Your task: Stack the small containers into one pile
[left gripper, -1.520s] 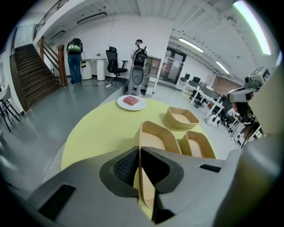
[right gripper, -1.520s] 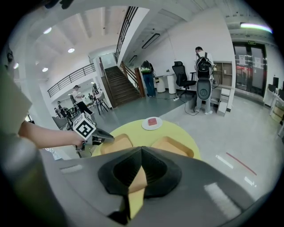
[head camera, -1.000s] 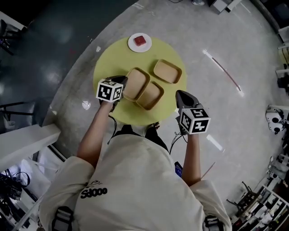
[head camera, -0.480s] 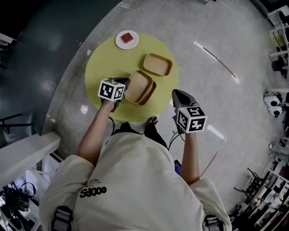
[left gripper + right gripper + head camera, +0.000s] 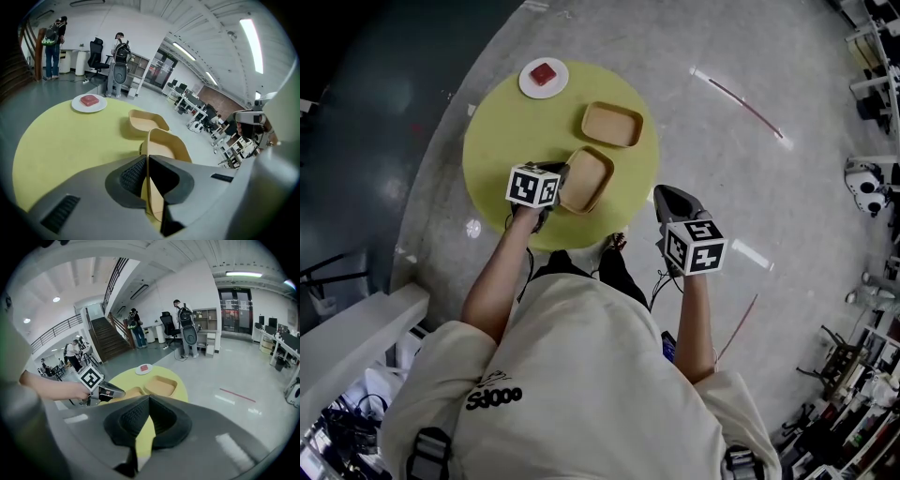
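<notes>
Head view shows tan, shallow, round-cornered containers (image 5: 611,125) on yellow table (image 5: 502,141)

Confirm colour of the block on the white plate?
Red. The block shows best in the left gripper view.

One round yellow bench (image 5: 502,141) is showing. Two tan container shapes are lying on the bench: the farther container (image 5: 611,125) toward its far right and the nearer container (image 5: 589,176) toward its near edge. Whether the nearer one is a nested pair cannot be told. One white plate (image 5: 526,82) is sitting at the bench's far edge, carrying one red block (image 5: 543,73). Two grippers are showing, the left gripper (image 5: 561,176) over the bench's near edge and the right gripper (image 5: 660,193) just beside its near right, each bearing one marker cube.
</notes>
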### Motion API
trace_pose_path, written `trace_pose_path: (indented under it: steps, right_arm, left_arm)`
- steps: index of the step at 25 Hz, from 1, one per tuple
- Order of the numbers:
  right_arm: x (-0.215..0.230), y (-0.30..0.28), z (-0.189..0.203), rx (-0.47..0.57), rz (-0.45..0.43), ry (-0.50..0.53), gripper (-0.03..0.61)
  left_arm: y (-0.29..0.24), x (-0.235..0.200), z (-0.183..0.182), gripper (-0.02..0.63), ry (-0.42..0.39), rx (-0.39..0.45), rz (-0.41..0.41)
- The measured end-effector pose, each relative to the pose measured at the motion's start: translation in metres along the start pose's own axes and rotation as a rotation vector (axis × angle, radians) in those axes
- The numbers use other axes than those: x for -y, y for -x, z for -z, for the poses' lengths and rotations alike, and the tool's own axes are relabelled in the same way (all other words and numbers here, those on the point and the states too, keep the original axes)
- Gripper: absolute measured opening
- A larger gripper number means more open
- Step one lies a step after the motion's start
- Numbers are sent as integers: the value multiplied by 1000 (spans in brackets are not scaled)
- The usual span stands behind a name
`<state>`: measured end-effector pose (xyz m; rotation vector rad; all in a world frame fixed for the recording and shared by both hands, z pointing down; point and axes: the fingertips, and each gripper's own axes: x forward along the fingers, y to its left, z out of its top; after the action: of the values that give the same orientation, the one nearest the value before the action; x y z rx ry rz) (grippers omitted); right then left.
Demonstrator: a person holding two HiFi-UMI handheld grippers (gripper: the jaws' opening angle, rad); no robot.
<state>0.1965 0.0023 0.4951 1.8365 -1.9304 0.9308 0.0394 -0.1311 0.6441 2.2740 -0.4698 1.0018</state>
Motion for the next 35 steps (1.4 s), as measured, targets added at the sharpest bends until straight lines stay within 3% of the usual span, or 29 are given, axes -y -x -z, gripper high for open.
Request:
trace_pose_path:
  steps: [16,30,35]
  right_arm:
    - [18,11,8,0,40,-29,10]
    - [18,7,13,-8,28,-25,10]
    - [20,4,5,-2,23,-12,10]
  left_arm:
    - [-16,2,13,25,40,23,-86]
    - [-22,-2,21,25,-31,-19,-131]
    - [-14,2,10,77,-70,0,-116]
